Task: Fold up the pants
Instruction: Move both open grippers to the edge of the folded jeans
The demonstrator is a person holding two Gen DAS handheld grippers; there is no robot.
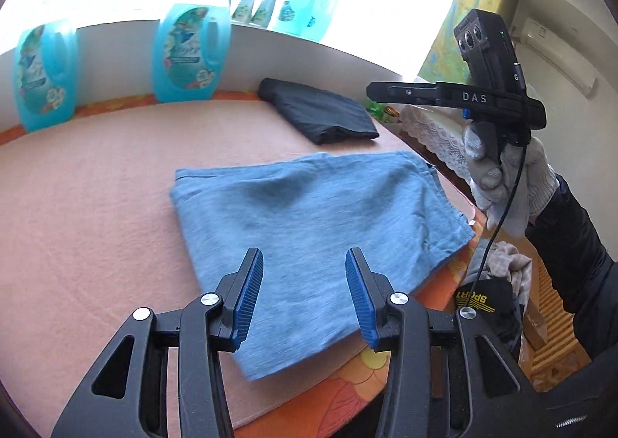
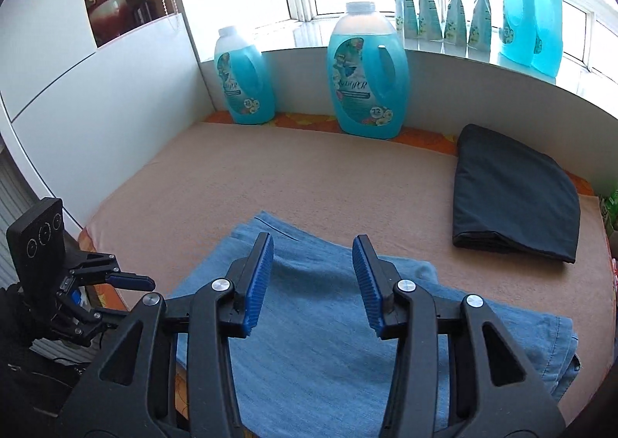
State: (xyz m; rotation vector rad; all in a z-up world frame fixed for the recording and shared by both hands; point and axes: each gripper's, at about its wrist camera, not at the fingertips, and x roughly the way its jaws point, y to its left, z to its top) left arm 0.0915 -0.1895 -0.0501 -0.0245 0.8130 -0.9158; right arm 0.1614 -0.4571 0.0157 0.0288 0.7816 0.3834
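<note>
Left wrist view: two blue detergent bottles [image 1: 42, 75] stand at the back wall; left gripper [image 1: 304, 264] hovers with jaws apart and empty above the folded blue pants [image 1: 309, 214] on the pink blanket [image 1: 96, 198]. Folded dark pants [image 1: 320, 111] lie behind. Right gripper [image 2: 313, 248], jaws also apart, holds nothing.

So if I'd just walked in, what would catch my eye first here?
Probably the blue pants, folded flat in the middle of the pink blanket, with an open hand-held gripper hovering over them. Next, the big turquoise detergent bottles standing along the back wall under the bright window. A dark folded garment lies off to the right.
</note>
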